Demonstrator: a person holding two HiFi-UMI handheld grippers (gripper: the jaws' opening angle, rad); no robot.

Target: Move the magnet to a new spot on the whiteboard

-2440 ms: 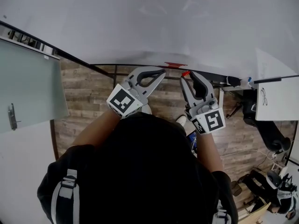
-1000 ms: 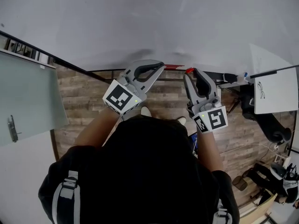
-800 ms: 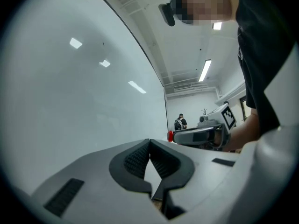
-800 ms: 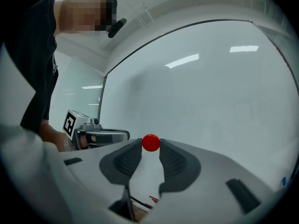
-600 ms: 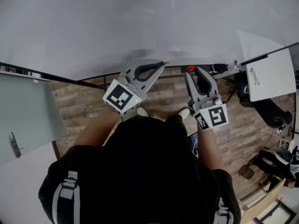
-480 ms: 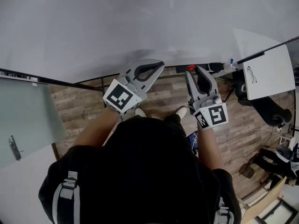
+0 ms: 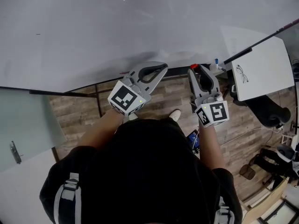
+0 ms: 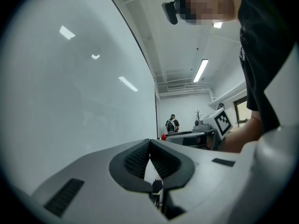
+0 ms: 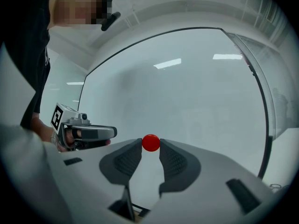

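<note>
Now, red magnet (image 9: 151, 142) pinched between the tips of the right gripper (image 7: 193, 69), held close before the whiteboard (image 7: 117, 22), left gripper (image 8: 150, 142) raised alongside, jaws pressed together.

Bright overhead light, fisheye-darkened corners

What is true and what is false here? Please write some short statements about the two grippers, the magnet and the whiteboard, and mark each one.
1. The right gripper holds a red magnet between the tips of its jaws. True.
2. The left gripper has its jaws wide apart. False: they are together, with nothing between them.
3. The whiteboard is covered with writing. False: it looks almost blank.
4. In the right gripper view, the left gripper shows at the left side. True.
</note>
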